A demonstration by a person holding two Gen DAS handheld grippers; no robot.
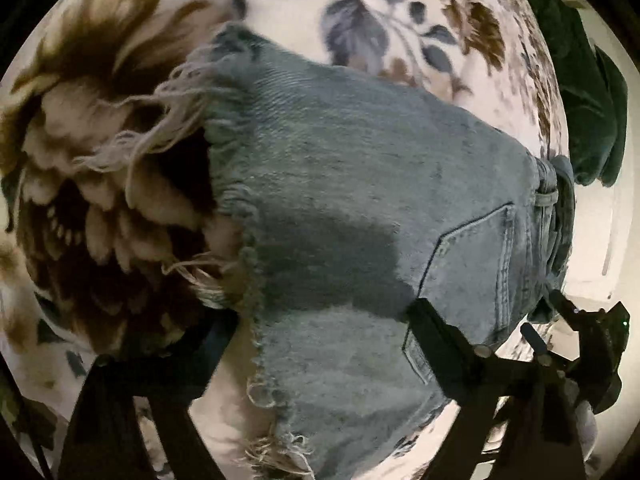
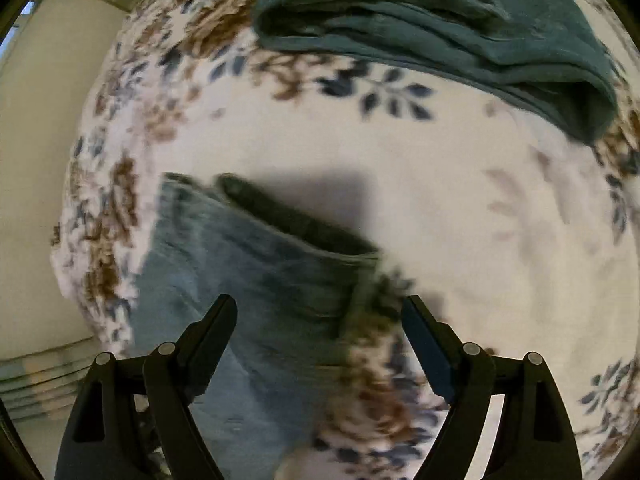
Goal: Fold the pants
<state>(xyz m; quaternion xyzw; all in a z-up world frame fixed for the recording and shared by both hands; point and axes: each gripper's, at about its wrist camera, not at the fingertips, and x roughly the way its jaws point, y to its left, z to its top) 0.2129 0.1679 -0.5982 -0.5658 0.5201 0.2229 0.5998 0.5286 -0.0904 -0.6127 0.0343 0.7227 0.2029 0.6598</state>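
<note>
Light blue denim pants (image 1: 360, 208) with frayed hems lie folded on a floral blanket (image 1: 100, 160). A back pocket (image 1: 472, 272) and the waistband face right. My left gripper (image 1: 320, 316) is open, its fingers spread just above the denim near the frayed edge. The other gripper (image 1: 580, 332) shows at the lower right of the left wrist view, by the waistband. In the right wrist view my right gripper (image 2: 320, 312) is open above the waistband end of the pants (image 2: 248, 280). Neither gripper holds anything.
A folded dark green garment (image 2: 440, 32) lies on the blanket (image 2: 460, 220) beyond the pants; it also shows in the left wrist view (image 1: 580, 92). The bed's edge and a pale floor (image 2: 40, 160) lie to the left in the right wrist view.
</note>
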